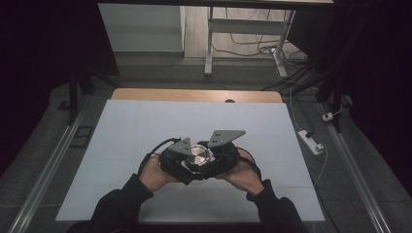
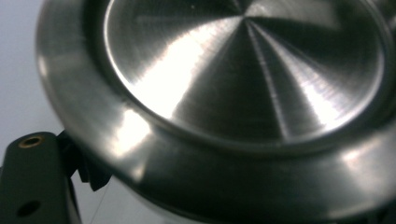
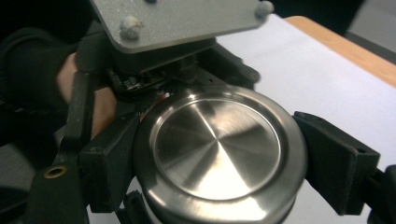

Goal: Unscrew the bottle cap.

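Observation:
A round brushed-steel container (image 1: pixel 198 156) with a dished lid (image 3: pixel 217 149) is held just above the white table sheet (image 1: pixel 145 126), near its front middle. My left gripper (image 1: pixel 190 164) comes in from the left and is shut on the container; its view is so close that the lid (image 2: pixel 243 70) spreads across the picture, with one black jaw at the lower left. My right gripper (image 3: pixel 219 158) comes from the right, and its two black jaws press on opposite sides of the lid rim. The container's lower body is mostly hidden.
The white sheet covers a wooden table whose far edge (image 1: pixel 194 94) shows. On the floor to the right lie a power strip (image 1: pixel 311 141) and cables. A white desk frame (image 1: pixel 209 43) stands behind. The person's dark sleeves enter at the bottom.

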The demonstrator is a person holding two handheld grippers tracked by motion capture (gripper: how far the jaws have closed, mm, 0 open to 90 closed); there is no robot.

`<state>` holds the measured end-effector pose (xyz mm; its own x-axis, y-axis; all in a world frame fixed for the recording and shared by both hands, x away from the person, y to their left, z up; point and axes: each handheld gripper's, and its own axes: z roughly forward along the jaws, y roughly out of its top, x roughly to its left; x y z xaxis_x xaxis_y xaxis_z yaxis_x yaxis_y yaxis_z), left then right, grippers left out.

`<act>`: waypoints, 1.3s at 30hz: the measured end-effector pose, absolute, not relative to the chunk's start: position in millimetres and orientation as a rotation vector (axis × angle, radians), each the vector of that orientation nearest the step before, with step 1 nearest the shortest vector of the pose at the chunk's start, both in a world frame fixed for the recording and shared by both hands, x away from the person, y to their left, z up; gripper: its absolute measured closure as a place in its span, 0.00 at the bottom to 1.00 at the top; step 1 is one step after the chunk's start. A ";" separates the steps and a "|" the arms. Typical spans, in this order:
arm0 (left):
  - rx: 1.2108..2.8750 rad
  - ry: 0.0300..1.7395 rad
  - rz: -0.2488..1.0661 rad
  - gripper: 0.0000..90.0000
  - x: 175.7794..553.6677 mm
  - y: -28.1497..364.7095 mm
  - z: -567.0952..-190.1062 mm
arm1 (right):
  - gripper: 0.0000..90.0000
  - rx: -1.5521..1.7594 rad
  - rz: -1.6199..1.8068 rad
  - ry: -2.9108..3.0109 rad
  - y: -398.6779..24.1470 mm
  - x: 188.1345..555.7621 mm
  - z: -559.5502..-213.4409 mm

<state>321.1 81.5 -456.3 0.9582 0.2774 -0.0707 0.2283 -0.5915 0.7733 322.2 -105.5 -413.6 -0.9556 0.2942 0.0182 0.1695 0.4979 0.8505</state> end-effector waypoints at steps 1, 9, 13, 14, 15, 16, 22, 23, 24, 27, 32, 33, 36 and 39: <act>2.228 0.338 0.064 0.17 320.8 81.2 -455.8 | 0.21 0.383 1.461 2.617 -106.1 322.6 -413.0; 2.196 0.274 -0.010 0.17 320.5 84.0 -455.3 | 0.21 0.261 1.559 2.669 -110.7 327.6 -412.0; 2.186 0.203 -0.051 0.17 320.5 85.1 -456.0 | 0.22 0.183 1.617 2.702 -112.9 330.0 -413.1; 2.182 0.177 -0.065 0.17 320.1 85.2 -456.0 | 0.22 0.154 1.631 2.714 -113.7 330.6 -413.2; 2.175 0.148 -0.080 0.17 319.3 85.3 -456.1 | 0.22 0.125 1.655 2.728 -114.3 330.9 -413.4; 2.168 0.130 -0.088 0.17 318.3 84.9 -456.1 | 0.21 0.081 1.675 2.739 -115.3 331.4 -413.5; 2.163 0.227 0.004 0.17 317.6 87.2 -451.6 | 0.08 0.147 1.689 2.713 -119.5 329.7 -407.4; 2.162 0.263 0.028 0.17 318.6 88.8 -451.0 | 0.06 0.192 1.684 2.702 -121.2 329.5 -404.2; 2.158 0.300 0.046 0.17 319.6 90.1 -450.7 | 0.04 0.245 1.661 2.690 -122.6 329.6 -400.9; 2.162 0.388 0.108 0.17 321.7 92.6 -451.1 | 0.03 0.399 1.567 2.636 -123.1 326.7 -395.7; 2.163 0.446 0.135 0.17 321.8 91.4 -452.8 | 0.08 0.475 1.461 2.558 -110.3 320.0 -402.6; 2.161 0.445 0.135 0.17 321.4 91.2 -452.7 | 0.11 0.473 1.456 2.550 -107.4 319.0 -404.6; 2.157 0.431 0.128 0.17 320.4 91.0 -451.0 | 0.17 0.477 1.452 2.522 -102.7 317.4 -408.4; 2.158 0.410 0.120 0.17 319.7 91.6 -449.5 | 0.19 0.457 1.475 2.516 -103.5 316.0 -407.7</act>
